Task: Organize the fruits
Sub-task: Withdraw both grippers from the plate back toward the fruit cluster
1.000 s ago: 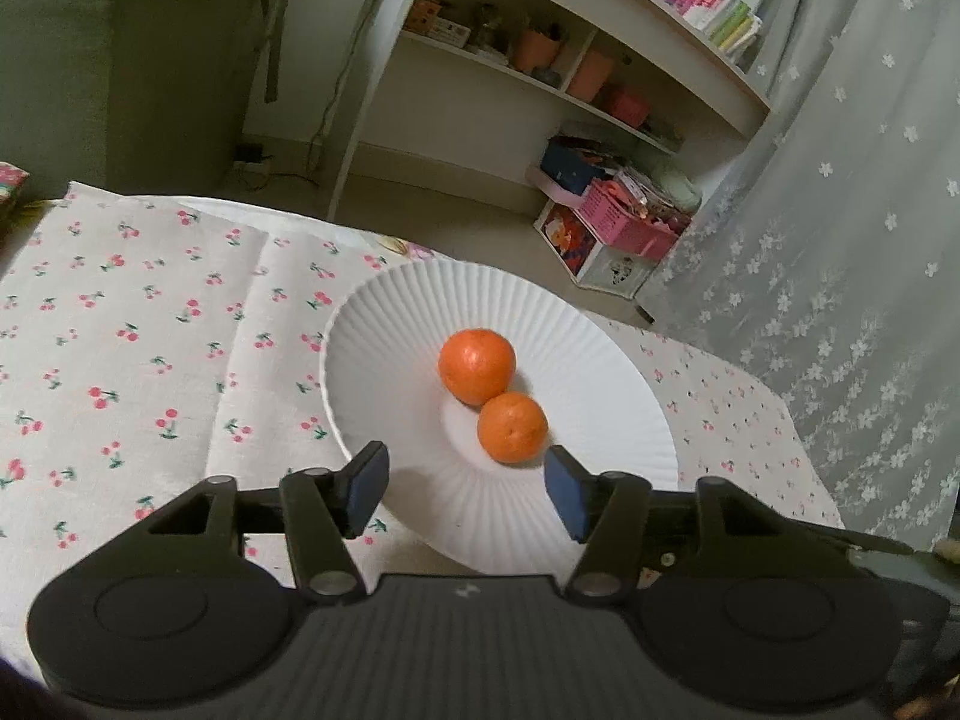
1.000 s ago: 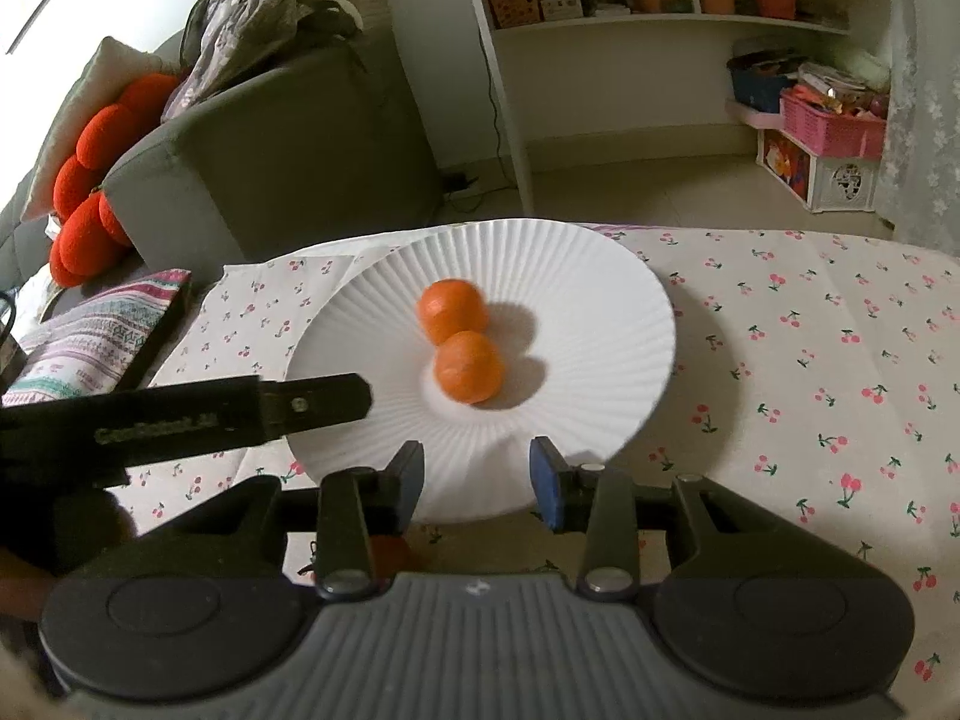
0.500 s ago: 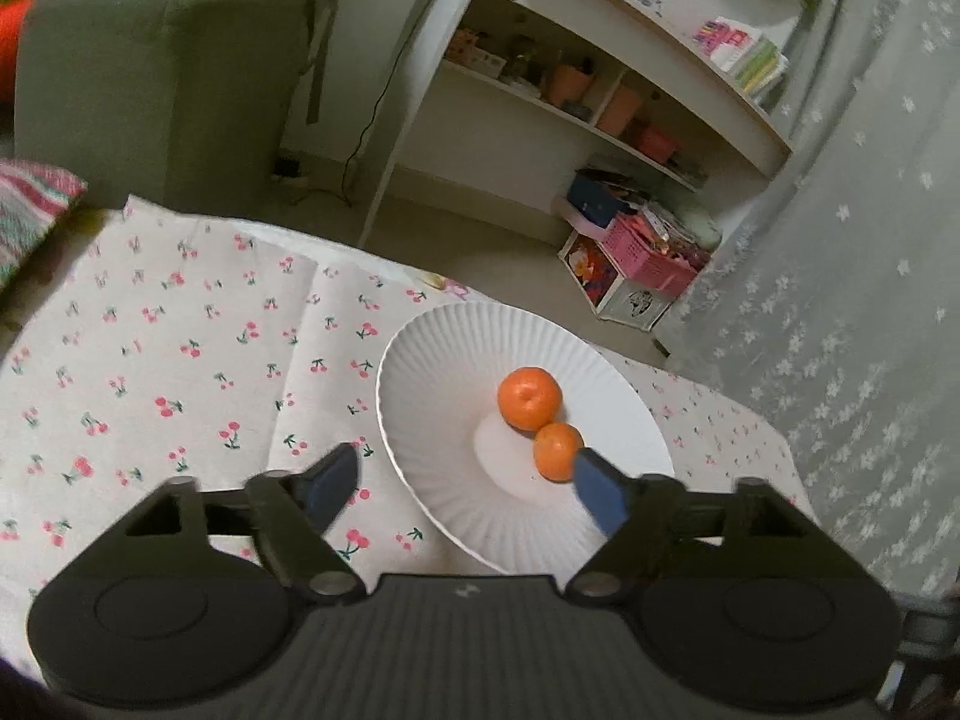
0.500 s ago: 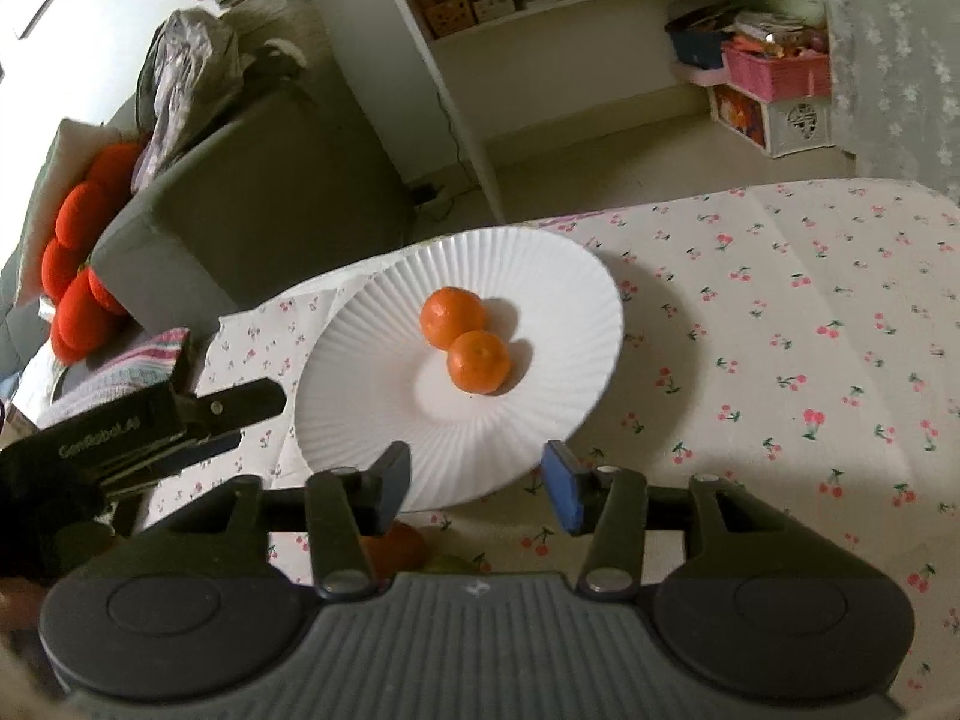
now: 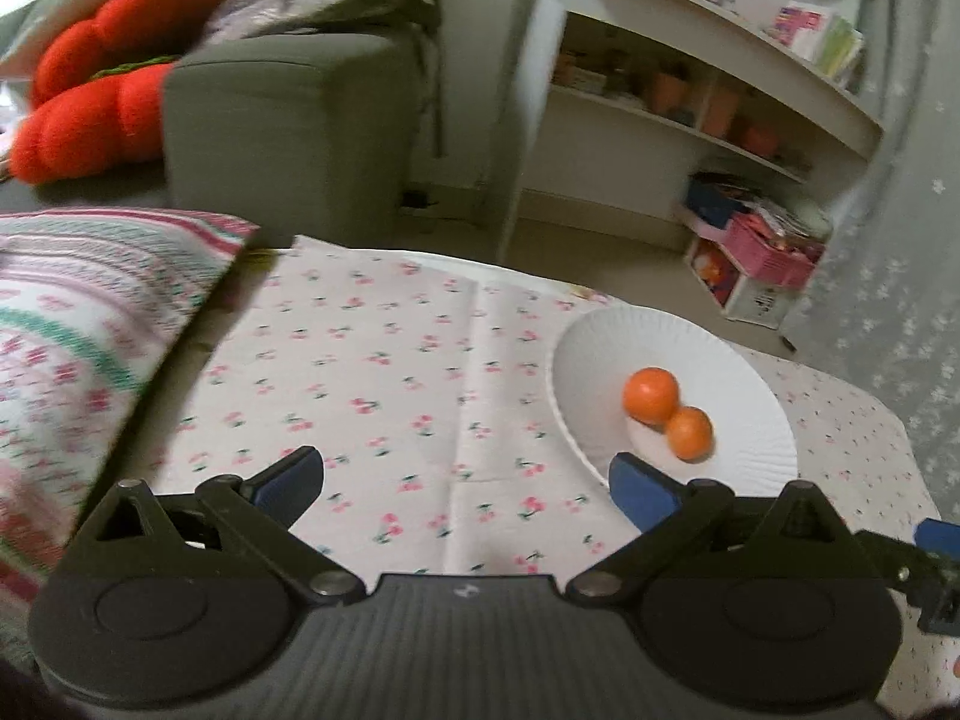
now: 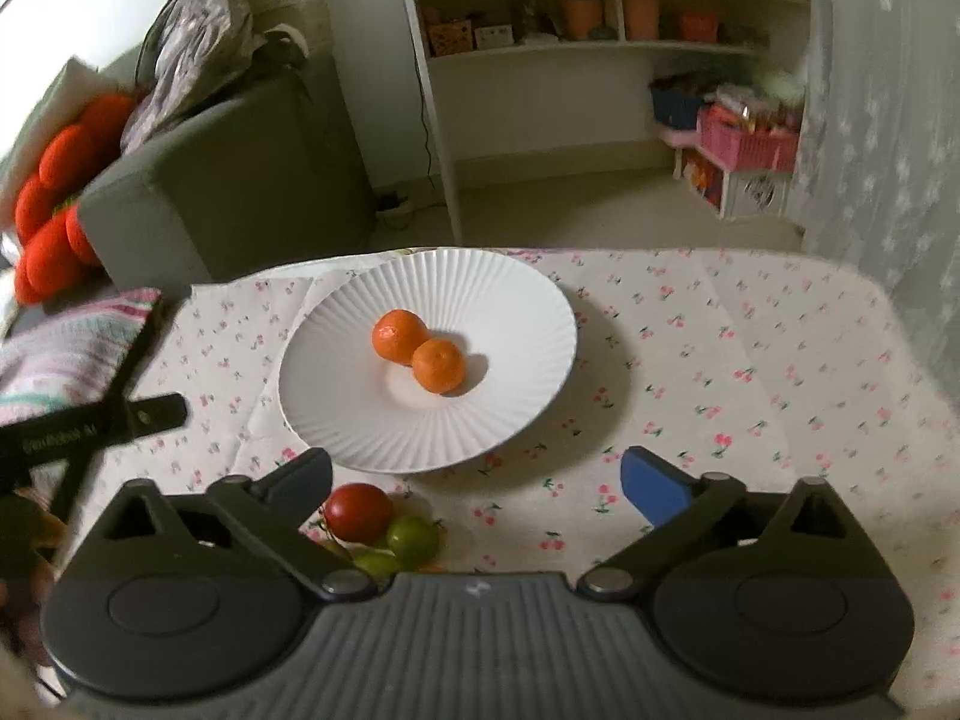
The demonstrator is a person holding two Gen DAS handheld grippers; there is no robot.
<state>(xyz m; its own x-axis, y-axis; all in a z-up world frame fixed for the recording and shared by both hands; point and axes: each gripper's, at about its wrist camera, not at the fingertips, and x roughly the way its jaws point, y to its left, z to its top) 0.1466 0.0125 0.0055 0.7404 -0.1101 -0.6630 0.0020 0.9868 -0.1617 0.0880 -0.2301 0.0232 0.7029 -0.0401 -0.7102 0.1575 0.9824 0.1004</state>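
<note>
Both tools stand wide open and hold nothing. From the right wrist view, the right tool [image 6: 477, 471] hangs low over the near edge of the counter [image 6: 780, 360], with its fingers spread well apart above a small cluster of fruit: a red fruit [image 6: 358, 511] touching a green fruit [image 6: 411, 538], with another greenish piece partly hidden under the tool body. What kind of fruit these are is hard to say from this angle; they may be small tomatoes or plums. Just beyond them sits the white plate [image 6: 336, 372], and two oranges [image 6: 418, 351] rest touching each other near its middle.

The left tool [image 5: 465, 483] hovers over bare tablecloth to the left of the plate, aimed away from the fruit, and its view is blurred.

The step in hand looks like picking up the loose fruit near the plate and adding it to the oranges. To do it well, the right tool should come straight down on one fruit only, probably the red one since it lies most exposed, with a finger on each side of its widest part. Closing gently matters, as these look soft and round and could squirt sideways or roll off the counter's near edge. The left tool is best kept clear of the plate so the carry path over the rim stays free.
</note>
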